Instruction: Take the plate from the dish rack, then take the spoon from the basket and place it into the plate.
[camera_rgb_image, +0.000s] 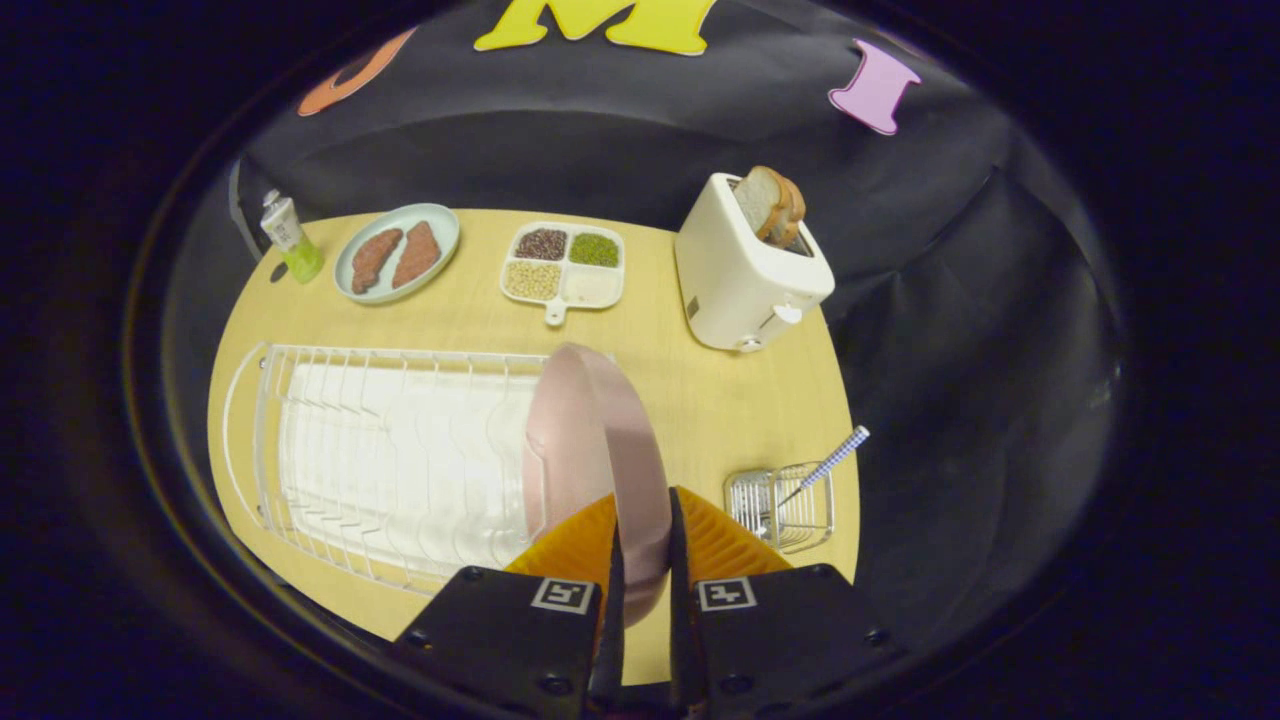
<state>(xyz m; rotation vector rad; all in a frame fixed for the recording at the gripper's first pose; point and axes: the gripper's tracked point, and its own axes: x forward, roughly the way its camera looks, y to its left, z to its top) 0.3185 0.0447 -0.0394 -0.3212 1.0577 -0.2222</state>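
Observation:
A pink plate (592, 440) stands on edge at the right end of the white wire dish rack (380, 455). My gripper (643, 520) is shut on the plate's near rim, one finger on each face. Whether the plate still rests in the rack's slots or hangs just above them I cannot tell. To the right of the fingers, a small wire basket (780, 505) stands on the table with a spoon (825, 465) leaning in it, its checked handle sticking up to the right.
On the wooden table (720, 400), beyond the rack, stand a white toaster (745, 275) with bread slices, a divided tray of grains (563, 265), a pale plate with meat pieces (395, 252) and a small green bottle (290, 238). The table edge runs just right of the basket.

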